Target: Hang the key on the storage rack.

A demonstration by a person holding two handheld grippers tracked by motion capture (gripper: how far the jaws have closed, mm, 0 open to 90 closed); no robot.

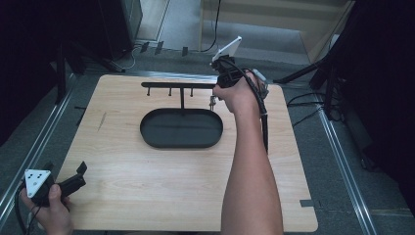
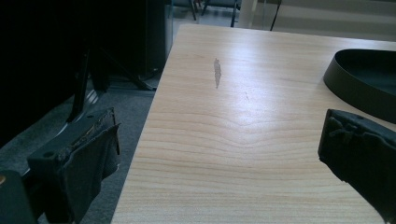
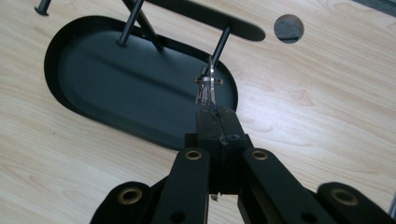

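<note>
Pinching small silvery ring (image 3: 208, 88) tight, right gripper (image 3: 215, 122) is held at end peg of black rack (image 1: 178, 85), so ring can be hung over oval tray (image 1: 147, 129). Left gripper (image 1: 73, 182) is parked wide, nothing between jaws, at table's (image 1: 161, 186) near-left corner, out of way.

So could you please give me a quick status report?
Right gripper shut on earring, beside stand's peg. Left gripper open, idle at table edge. Nothing in the way.
</note>
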